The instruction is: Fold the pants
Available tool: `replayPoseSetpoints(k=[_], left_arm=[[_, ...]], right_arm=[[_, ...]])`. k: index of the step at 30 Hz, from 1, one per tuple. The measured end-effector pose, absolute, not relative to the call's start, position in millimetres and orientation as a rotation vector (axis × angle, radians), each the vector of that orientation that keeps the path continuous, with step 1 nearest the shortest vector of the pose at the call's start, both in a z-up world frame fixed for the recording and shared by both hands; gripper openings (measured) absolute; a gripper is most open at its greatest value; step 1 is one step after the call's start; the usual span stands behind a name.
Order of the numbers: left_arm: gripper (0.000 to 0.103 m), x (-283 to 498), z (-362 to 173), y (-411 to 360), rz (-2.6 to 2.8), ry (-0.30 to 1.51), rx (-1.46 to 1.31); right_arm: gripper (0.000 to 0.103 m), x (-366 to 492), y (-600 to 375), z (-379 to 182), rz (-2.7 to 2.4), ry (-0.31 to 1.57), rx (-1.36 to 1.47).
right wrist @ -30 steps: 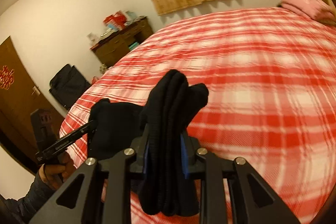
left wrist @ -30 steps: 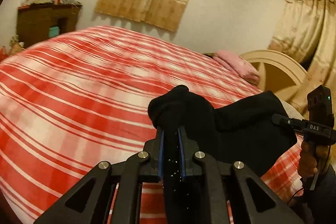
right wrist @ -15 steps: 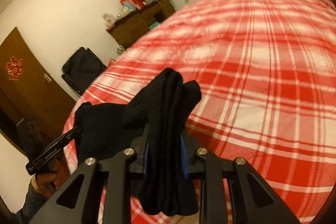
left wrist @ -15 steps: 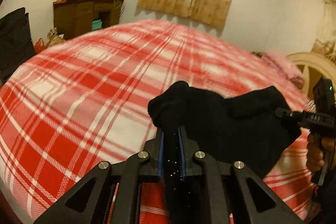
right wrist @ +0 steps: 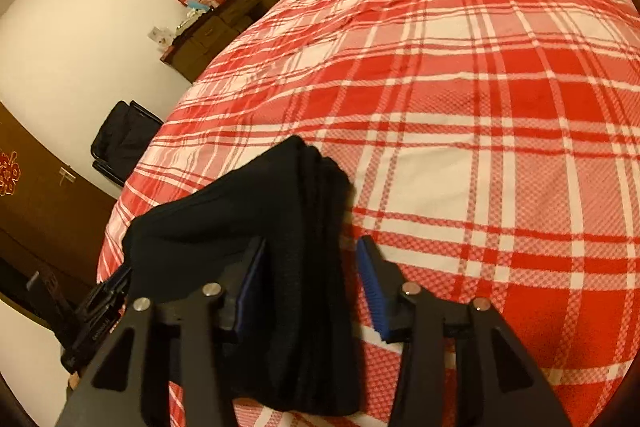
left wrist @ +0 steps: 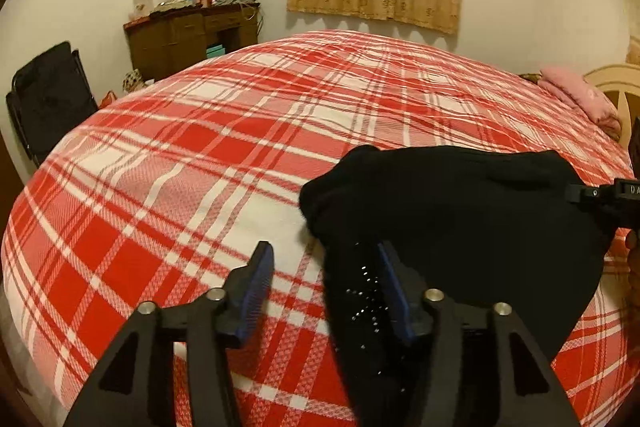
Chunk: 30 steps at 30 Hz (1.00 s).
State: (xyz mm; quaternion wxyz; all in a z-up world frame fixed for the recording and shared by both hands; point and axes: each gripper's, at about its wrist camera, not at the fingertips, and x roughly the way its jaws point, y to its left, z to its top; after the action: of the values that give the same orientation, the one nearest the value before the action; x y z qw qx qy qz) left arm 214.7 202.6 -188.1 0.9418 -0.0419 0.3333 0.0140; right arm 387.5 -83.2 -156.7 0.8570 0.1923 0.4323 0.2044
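The black pants (left wrist: 460, 219) lie bunched and folded on the red plaid bed (left wrist: 240, 155), at its near edge. My left gripper (left wrist: 326, 279) is open; the pants' left end rests against its right finger, with a gap to the left finger. My right gripper (right wrist: 310, 275) is open too; a thick folded end of the pants (right wrist: 296, 219) sits between its fingers, against the left one. The right gripper's body shows at the far right of the left wrist view (left wrist: 616, 193), the left one's at the lower left of the right wrist view (right wrist: 96, 311).
A dark wooden dresser (left wrist: 192, 35) with clutter stands against the far wall. A black bag (left wrist: 48, 99) sits left of the bed. A pink pillow (left wrist: 580, 99) and a cream headboard (left wrist: 616, 83) are at the right. A brown door (right wrist: 36, 195) is at the left.
Both grippers were shut on the pants and have opened. The pants have come down onto the bed's near edge. Both cameras now tilt lower over the bed.
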Motion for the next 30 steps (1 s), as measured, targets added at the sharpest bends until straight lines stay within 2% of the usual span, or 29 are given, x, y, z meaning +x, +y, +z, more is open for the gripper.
replayPoseSetpoints(k=[6,10,13,19,25,28,30], left_arm=[[0.062,211.2,-187.3,202.9,0.047,0.684,-0.080],[0.063,205.5,-186.4,202.6,0.055,0.693,-0.093],[0.070,199.5,-186.5,202.4,0.069,0.702,-0.092],[0.070,171.5,-173.5,205.6,0.170,0.692,-0.099],[0.070,132.9,-148.1,192.0,0.162,0.616,-0.108],[0.071,119.1,-133.3,181.1,0.142,0.590,-0.117],[0.071,109.9,-122.2,173.7,0.130,0.575,-0.119]], right_arm=[[0.048,383.7,-78.0,-152.5,0.402,0.902,0.355],[0.053,380.4,-77.2,-149.2,0.379,0.889,0.314],[0.058,378.1,-80.3,-149.1,0.366,0.877,0.298],[0.063,357.0,-82.4,-133.6,0.267,0.819,0.207],[0.078,291.3,-89.9,-103.5,0.164,0.717,0.081],[0.091,256.5,-89.5,-86.7,0.166,0.654,0.048],[0.094,237.3,-88.7,-74.1,0.164,0.607,0.039]])
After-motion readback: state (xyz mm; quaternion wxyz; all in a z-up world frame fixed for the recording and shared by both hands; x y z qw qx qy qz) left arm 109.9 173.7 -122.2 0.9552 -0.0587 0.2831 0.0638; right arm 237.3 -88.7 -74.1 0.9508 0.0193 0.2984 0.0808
